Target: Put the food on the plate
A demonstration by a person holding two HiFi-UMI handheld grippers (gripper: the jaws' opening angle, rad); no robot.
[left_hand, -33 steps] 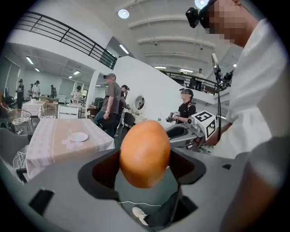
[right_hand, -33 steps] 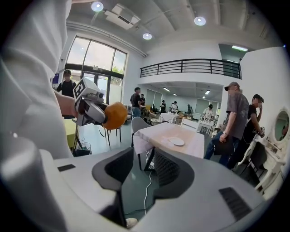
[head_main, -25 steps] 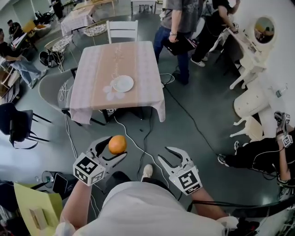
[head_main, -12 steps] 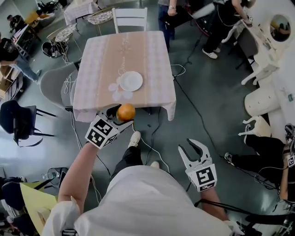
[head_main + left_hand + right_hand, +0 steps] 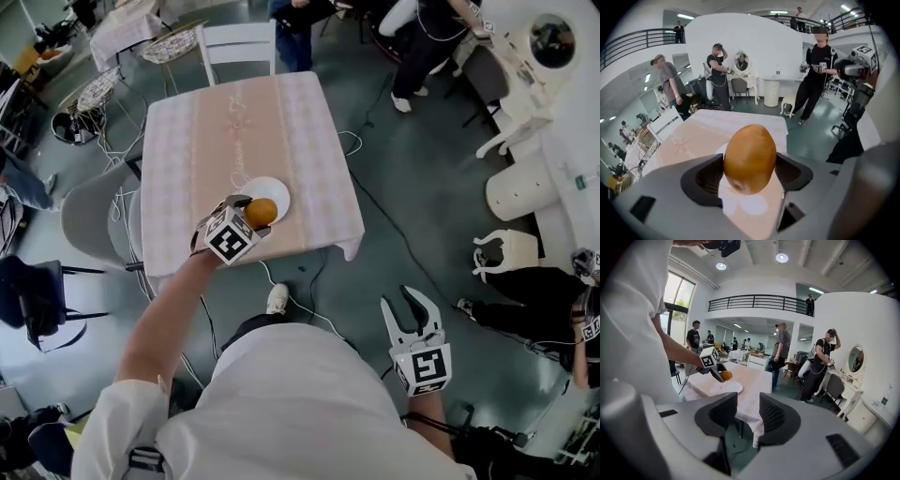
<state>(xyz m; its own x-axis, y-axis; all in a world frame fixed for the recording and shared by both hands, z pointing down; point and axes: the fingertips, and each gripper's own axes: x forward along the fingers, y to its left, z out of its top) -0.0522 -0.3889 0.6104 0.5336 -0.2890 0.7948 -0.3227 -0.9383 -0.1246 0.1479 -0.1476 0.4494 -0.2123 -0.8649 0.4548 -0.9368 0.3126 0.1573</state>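
A round orange-brown piece of food [image 5: 262, 212] is clamped between the jaws of my left gripper [image 5: 257, 215], which is shut on it. It hangs just over the small white plate [image 5: 279, 190] near the front edge of the table [image 5: 216, 122]. In the left gripper view the food [image 5: 750, 158] fills the gap between both jaws. My right gripper [image 5: 411, 305] hangs low beside the person's body, over the floor, open and empty. From the right gripper view [image 5: 748, 413] I see the plate [image 5: 732, 388] and the held food [image 5: 725, 375] far off.
The table carries a pale checked cloth with a peach runner. A white chair [image 5: 239, 42] stands at its far side and a grey chair [image 5: 89, 211] at its left. Cables [image 5: 375, 216] cross the floor. People stand beyond; a white dressing table [image 5: 525, 56] stands at the right.
My left gripper has carried the food forward from over the floor to above the plate. The person has stepped closer to the table. My right gripper has stayed low and open.
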